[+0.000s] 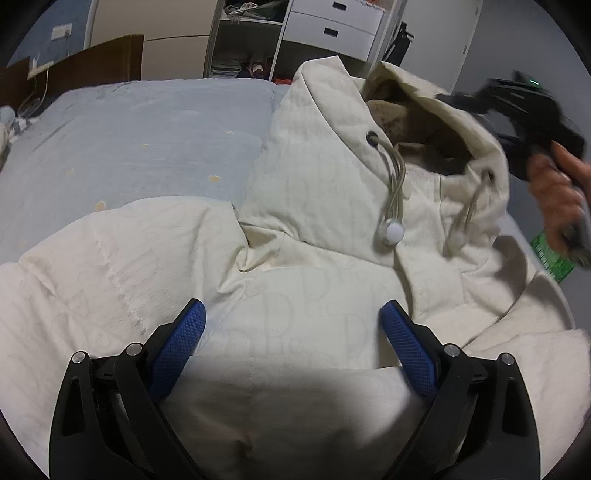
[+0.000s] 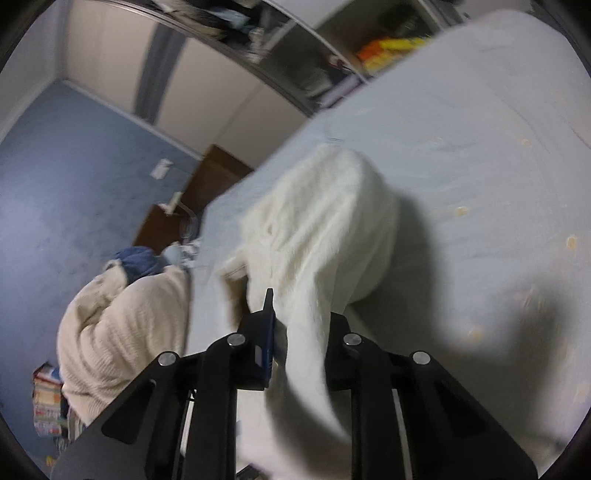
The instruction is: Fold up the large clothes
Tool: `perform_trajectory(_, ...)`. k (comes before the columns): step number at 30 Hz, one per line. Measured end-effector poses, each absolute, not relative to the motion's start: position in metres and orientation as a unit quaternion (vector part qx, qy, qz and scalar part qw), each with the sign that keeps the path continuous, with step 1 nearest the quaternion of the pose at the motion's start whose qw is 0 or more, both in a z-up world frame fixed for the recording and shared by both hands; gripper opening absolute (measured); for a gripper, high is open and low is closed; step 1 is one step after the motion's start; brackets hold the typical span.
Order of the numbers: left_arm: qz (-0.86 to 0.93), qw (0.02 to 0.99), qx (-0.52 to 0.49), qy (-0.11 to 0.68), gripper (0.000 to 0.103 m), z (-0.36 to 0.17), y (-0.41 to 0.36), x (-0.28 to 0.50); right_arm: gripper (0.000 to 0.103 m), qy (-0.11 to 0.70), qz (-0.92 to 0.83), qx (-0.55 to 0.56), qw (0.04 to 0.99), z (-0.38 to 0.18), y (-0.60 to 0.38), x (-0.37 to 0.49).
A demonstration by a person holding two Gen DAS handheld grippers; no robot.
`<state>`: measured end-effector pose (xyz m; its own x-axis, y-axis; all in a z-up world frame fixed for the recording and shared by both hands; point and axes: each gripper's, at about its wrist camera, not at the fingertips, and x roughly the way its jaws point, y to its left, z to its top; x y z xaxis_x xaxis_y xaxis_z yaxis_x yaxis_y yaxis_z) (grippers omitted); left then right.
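Note:
A cream quilted hooded jacket [image 1: 295, 258] lies spread on the light blue bed [image 1: 147, 147], its hood [image 1: 332, 110] toward the far side and a drawstring toggle [image 1: 393, 232] hanging at the collar. My left gripper [image 1: 293, 314] is open just over the jacket's body, blue pads [image 1: 181, 339] wide apart. A hand [image 1: 554, 192] holds my right gripper [image 1: 458, 99] at the hood's right edge. In the right wrist view, my right gripper [image 2: 301, 314] is shut on a fold of the cream jacket [image 2: 325, 229], which rises off the bed [image 2: 480, 147] in a hump.
A brown headboard [image 1: 96, 66] stands at the far left. Open wardrobe shelves [image 1: 251, 37] and white drawers [image 1: 332, 26] line the back wall. A cream knitted garment [image 2: 122, 332] and a blue cloth [image 2: 140, 262] lie beside the bed. A green item [image 1: 552, 258] sits at the bed's right edge.

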<state>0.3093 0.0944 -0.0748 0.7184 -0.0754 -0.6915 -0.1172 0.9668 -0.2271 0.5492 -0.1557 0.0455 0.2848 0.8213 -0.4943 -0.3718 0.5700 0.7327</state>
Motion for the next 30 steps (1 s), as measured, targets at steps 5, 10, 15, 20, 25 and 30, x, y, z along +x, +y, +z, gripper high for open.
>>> perform_trajectory(5,0.011,0.909,-0.195,0.369,0.083,-0.06,0.118,0.299,0.014,0.429,0.418,0.153,0.786,0.086,-0.149,0.468)
perform_trajectory(10,0.009,0.908,-0.23,0.35,0.083,-0.022,0.134,0.267,0.014,0.392,0.428,0.052,0.813,0.1,-0.151,0.39)
perform_trajectory(15,0.003,0.93,-0.185,0.319,0.083,0.036,0.138,0.254,0.014,0.373,0.432,0.002,0.821,0.091,-0.159,0.331)
perform_trajectory(20,-0.011,0.949,-0.178,0.259,0.09,0.101,0.148,0.24,0.014,0.373,0.424,-0.016,0.825,0.071,-0.175,0.3)
perform_trajectory(25,-0.071,0.95,-0.145,0.266,0.092,0.131,0.124,0.253,0.014,0.369,0.41,-0.041,0.833,0.058,-0.182,0.277)
perform_trajectory(30,-0.097,0.951,-0.027,0.294,0.091,0.144,0.054,0.277,0.014,0.372,0.401,-0.052,0.836,0.05,-0.185,0.265)
